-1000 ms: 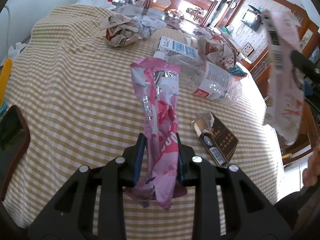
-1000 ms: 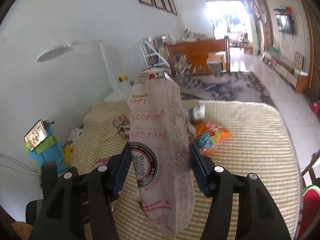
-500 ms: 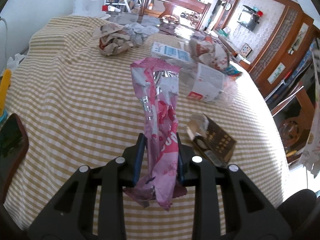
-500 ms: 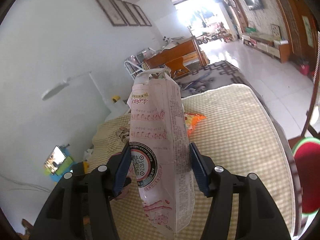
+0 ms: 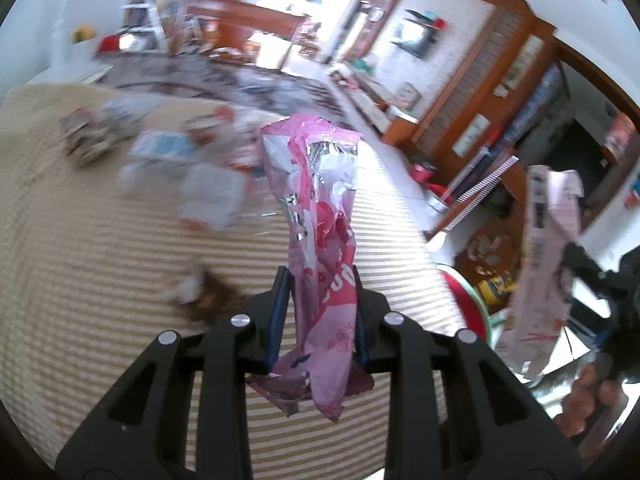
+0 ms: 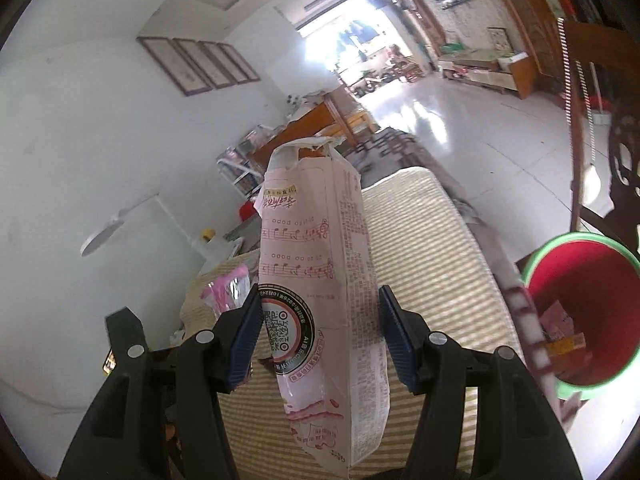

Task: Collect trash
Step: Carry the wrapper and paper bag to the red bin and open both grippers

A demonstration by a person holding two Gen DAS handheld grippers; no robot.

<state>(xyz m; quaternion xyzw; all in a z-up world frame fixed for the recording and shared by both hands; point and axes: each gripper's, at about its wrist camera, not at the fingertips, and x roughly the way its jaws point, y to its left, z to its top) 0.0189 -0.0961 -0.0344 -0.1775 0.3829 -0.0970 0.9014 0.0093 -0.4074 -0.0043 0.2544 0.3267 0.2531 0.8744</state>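
a table under a tan checked cloth fills the left wrist view, blurred; the same cloth runs under the right gripper in the right wrist view. beside the table's far edge stands a red bin with a green rim, open, with a few scraps of packaging lying inside it. in the left wrist view only a sliver of its rim shows past the table edge.

the right gripper is clamped on a pale pink carton, which stands upright between the pads with its torn top up and its bottom hanging below the fingers. the carton is off the table, left of the bin in this view. the same carton shows at the right of the left wrist view, with a hand below it.

the left gripper is closed on a crumpled pink wrapper with a silver lining, held upright and clear of the cloth.

further trash lies on the table beyond the wrapper, too blurred to tell apart.
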